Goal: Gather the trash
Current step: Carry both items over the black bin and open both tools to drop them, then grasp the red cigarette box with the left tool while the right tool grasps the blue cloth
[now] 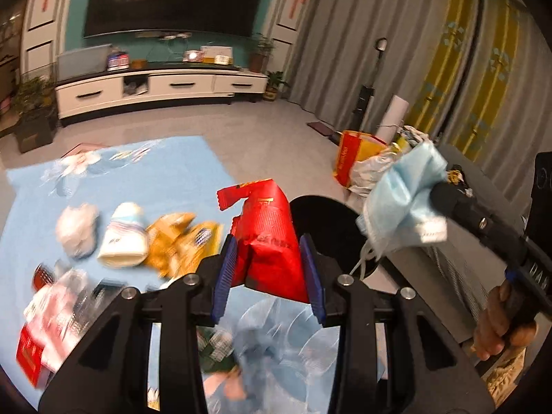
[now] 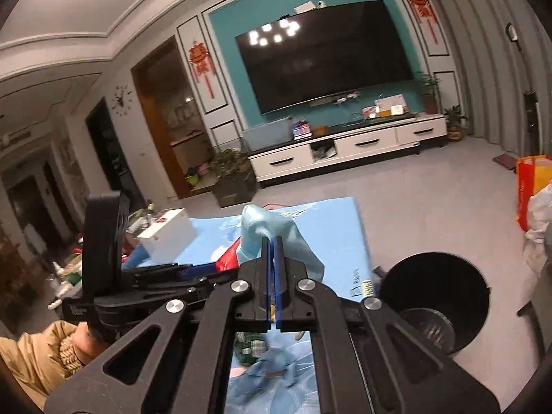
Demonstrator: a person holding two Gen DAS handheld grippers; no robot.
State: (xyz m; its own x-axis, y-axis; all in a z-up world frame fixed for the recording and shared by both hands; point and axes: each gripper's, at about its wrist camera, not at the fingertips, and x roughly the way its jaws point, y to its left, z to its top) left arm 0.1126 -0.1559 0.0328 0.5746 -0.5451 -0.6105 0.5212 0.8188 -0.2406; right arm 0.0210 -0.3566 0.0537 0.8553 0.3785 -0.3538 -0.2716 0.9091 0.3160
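Observation:
My left gripper [image 1: 269, 241] is shut on a red foil wrapper [image 1: 267, 227] and holds it above the blue tablecloth [image 1: 193, 169], next to the black trash bin [image 1: 327, 227]. My right gripper [image 2: 273, 241] is shut on a light blue face mask [image 2: 265, 233], seen in the left wrist view [image 1: 405, 200] hanging over the bin's right side. The bin also shows at the lower right of the right wrist view [image 2: 434, 296]. On the cloth lie a white crumpled tissue [image 1: 77, 229], a small white bottle [image 1: 122, 238], a gold wrapper [image 1: 183, 241] and a red-white packet [image 1: 45, 324].
A white box [image 2: 169, 238] stands on the cloth's far left. Bags [image 1: 362, 158], red-yellow and white, sit on the floor beyond the bin. A grey sofa [image 1: 459, 252] lies at the right. A TV cabinet [image 1: 158, 89] lines the far wall.

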